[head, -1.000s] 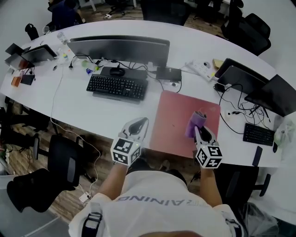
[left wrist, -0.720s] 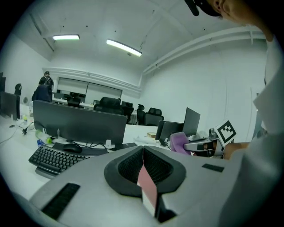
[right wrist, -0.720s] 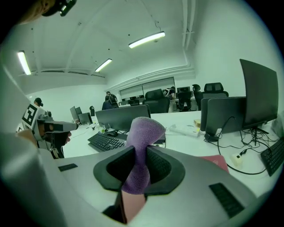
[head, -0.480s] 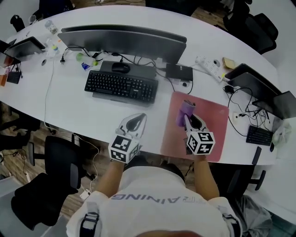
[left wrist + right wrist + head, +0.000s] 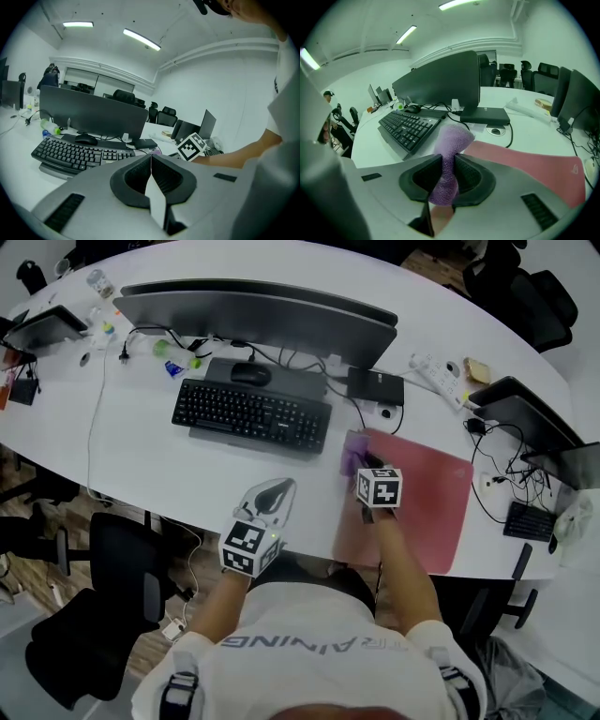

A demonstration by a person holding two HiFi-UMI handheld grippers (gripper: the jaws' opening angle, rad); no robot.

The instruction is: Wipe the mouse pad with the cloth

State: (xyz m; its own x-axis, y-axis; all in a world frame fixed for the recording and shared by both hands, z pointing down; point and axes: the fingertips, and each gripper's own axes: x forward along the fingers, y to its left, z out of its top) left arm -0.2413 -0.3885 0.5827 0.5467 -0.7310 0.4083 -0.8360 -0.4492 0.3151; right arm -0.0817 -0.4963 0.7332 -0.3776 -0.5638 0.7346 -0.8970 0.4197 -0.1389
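Observation:
A pink mouse pad (image 5: 422,498) lies on the white desk to the right of the keyboard; it also shows in the right gripper view (image 5: 534,166). My right gripper (image 5: 361,463) is shut on a purple cloth (image 5: 353,452), which rests at the pad's far left corner. The right gripper view shows the cloth (image 5: 449,157) pinched between the jaws, its free end bulging ahead. My left gripper (image 5: 272,495) hangs shut near the desk's front edge, left of the pad, holding nothing (image 5: 151,164).
A black keyboard (image 5: 248,415), a mouse (image 5: 249,374) and a wide monitor (image 5: 258,315) stand left of the pad. A black box (image 5: 375,385) and cables sit behind it. Laptops (image 5: 525,423) and a power strip (image 5: 441,378) lie to the right.
My right gripper has swept the cloth from the pad's near right part across to its far left corner. The left gripper has stayed in place.

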